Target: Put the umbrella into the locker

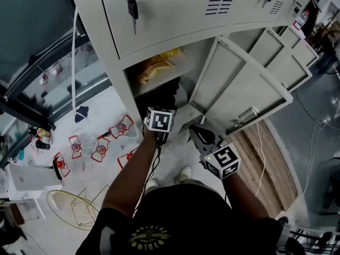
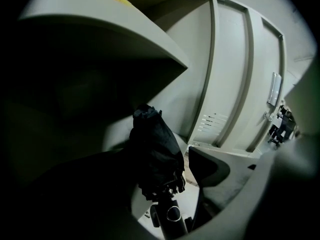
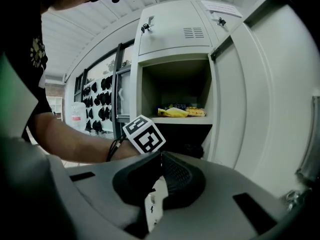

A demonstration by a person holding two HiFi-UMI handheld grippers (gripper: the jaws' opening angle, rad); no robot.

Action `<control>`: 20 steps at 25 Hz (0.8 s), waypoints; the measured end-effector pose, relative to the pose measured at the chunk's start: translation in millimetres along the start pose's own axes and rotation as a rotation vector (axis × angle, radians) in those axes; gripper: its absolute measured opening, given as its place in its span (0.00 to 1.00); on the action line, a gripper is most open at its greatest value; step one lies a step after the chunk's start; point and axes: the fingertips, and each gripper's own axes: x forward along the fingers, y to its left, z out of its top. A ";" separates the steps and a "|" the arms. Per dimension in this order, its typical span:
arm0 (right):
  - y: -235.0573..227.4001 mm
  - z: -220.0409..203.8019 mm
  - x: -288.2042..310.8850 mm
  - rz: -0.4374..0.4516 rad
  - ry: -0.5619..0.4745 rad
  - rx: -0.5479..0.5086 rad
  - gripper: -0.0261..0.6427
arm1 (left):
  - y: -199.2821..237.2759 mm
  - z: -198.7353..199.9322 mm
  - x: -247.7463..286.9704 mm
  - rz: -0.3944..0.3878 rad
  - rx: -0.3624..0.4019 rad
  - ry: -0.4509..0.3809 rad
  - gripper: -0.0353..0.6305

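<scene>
**A:** so where's the umbrella at in this one?

**B:** The black folded umbrella (image 2: 155,134) is inside the locker (image 1: 109,52), in the lower compartment under the shelf (image 2: 105,29). It sits between the jaws of the left gripper (image 2: 162,156). The canopy end points toward the far wall and the handle end is on the near side.

That view is really dark on its left, so I can only say it looks clamped. The right jaw pad is just beside the cloth and the other jaw is lost in shadow.

**A:** and the other gripper?

**B:** The right gripper (image 3: 161,161) is outside the locker, to the right of the left one and nearer. It's in front of the open door (image 1: 241,84). Its jaws are pressed together with the pads touching and nothing between them.

**A:** anything else in or on the locker?

**B:** There are yellow snack bags (image 1: 154,68) on the shelf, right above the umbrella's compartment. The open door hangs out to the right. The compartment above is closed, with keys (image 1: 133,7) hanging from its lock.

In the head view the left arm (image 1: 133,174) reaches into the opening. Only the gripper's marker cube (image 1: 160,120) shows there, and the jaws are in the dark beyond it.
</scene>
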 end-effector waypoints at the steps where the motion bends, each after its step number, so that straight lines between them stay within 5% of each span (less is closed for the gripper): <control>1: 2.3 -6.0 2.0 0.004 0.013 -0.001 0.08 | -0.7 0.4 -0.9 -0.004 0.000 -0.003 0.60; 20: 22.1 -44.0 7.1 0.001 0.079 0.024 0.08 | -18.2 2.2 -27.3 -0.087 -0.029 -0.034 0.60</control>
